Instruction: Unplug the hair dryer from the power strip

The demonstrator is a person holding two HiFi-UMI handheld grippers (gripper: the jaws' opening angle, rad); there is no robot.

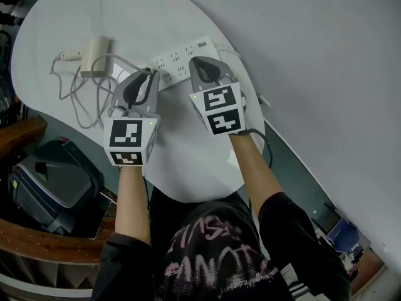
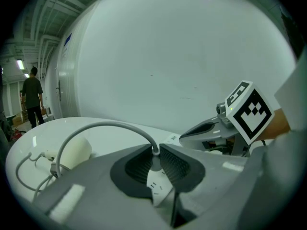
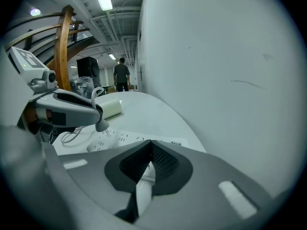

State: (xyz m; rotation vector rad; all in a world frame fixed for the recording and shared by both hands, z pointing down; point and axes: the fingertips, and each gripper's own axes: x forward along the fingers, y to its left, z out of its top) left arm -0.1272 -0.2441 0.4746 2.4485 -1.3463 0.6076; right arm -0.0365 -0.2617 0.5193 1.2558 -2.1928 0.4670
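A white power strip (image 1: 177,65) lies on the white round table (image 1: 188,162). The white hair dryer (image 1: 95,56) lies to its left. My left gripper (image 1: 150,74) is shut on the dryer's grey plug (image 3: 101,125), which hangs just above the strip (image 3: 120,139) with its prongs bare. In the left gripper view the pads pinch the plug (image 2: 154,153) where the grey cable (image 2: 105,125) enters it. My right gripper (image 1: 200,61) is shut, with its tips over the strip's right end and nothing visibly held.
The dryer's cable lies in loose loops (image 1: 80,98) at the table's left. The wall runs close behind the strip. A dark case (image 1: 50,180) and a wooden rail (image 1: 25,133) lie below the table's left edge. A person (image 2: 33,95) walks far off.
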